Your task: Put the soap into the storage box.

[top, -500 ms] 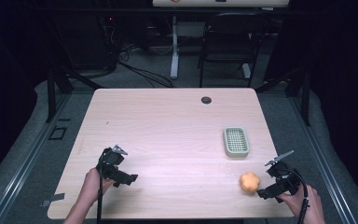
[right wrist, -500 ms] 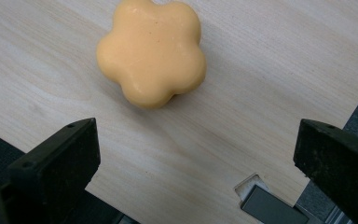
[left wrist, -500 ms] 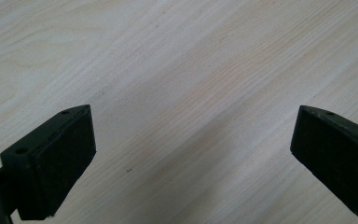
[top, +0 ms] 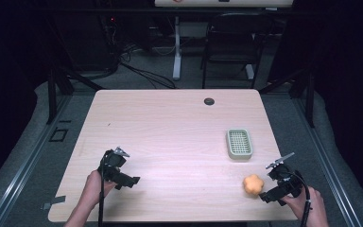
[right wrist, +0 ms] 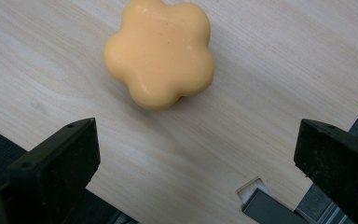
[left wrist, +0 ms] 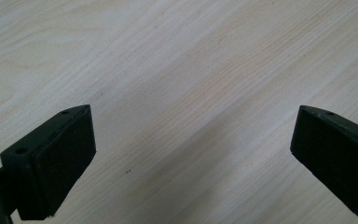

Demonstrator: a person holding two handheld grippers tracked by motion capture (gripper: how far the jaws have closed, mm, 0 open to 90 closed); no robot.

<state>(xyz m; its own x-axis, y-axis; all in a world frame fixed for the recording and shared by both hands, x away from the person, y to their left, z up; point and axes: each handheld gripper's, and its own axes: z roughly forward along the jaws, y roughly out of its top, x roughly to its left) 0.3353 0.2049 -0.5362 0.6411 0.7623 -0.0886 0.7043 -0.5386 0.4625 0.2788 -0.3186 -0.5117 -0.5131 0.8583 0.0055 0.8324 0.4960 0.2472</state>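
The right gripper (top: 267,193), a black two-jaw tool held in the person's right hand (top: 312,208) at the near right corner of the pale wooden table (top: 170,127), has its jaws spread wide with nothing between them. Just ahead of those jaws lies the orange flower-shaped soap bar (right wrist: 161,51) — flat on the tabletop, clear of both pads and a little toward the left-hand jaw in the right gripper view. In the high view the same soap (top: 254,184) sits just beside the gripper's tips, apart from them. Farther beyond it stands the pale green rectangular slotted soap dish (top: 239,143), well away from the gripper. The left gripper (top: 128,180) — held in the left hand (top: 92,189) near the table's front left — also stands wide open over bare wood (left wrist: 191,93), gripping nothing.
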